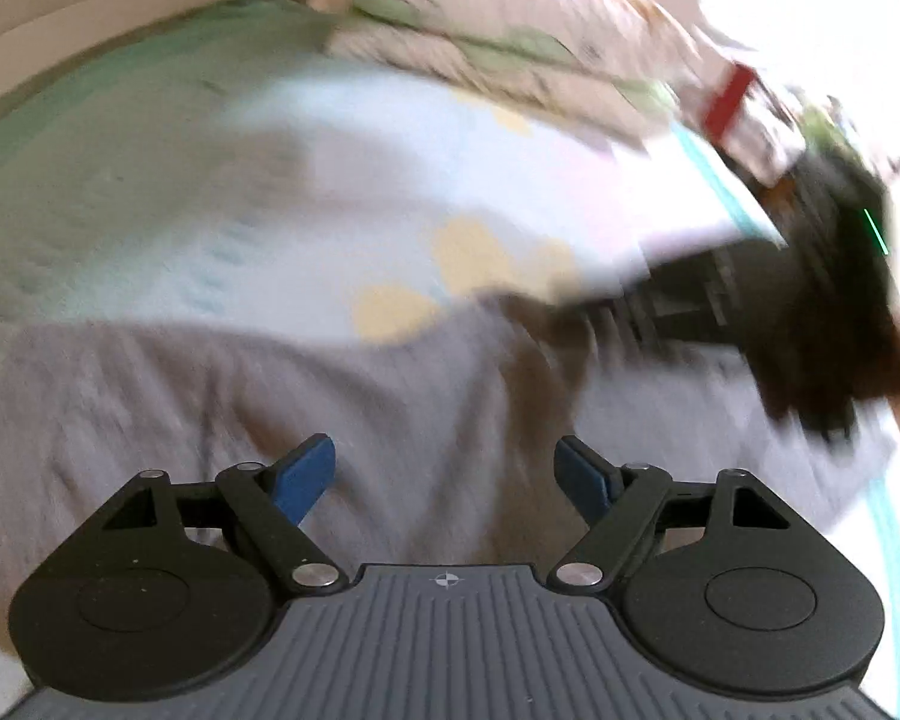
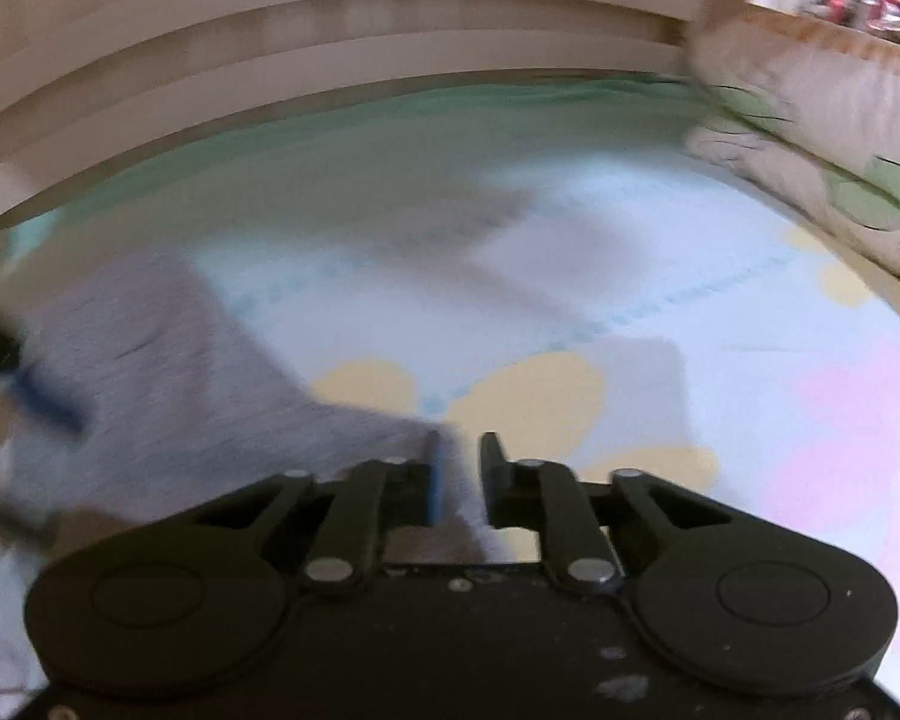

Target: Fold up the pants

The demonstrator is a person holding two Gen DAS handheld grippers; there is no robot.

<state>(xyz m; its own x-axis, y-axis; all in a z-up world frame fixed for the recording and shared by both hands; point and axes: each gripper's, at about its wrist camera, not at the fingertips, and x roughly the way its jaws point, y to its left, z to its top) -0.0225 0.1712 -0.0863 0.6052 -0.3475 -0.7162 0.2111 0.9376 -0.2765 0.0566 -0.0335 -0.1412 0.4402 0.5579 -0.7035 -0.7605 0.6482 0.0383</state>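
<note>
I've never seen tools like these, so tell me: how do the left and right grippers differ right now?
The left gripper stands wide open with nothing between its fingers, hovering over the grey pants. The right gripper is nearly closed, with a fold of the pants caught between its fingers. Both views are blurred. Both grippers are black with blue pads and point down at the bed.

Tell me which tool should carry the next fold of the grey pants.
Right. The right tool is nearly closed on a pants edge, so it probably leads. The left tool is open above the fabric, gripping nothing.
</note>
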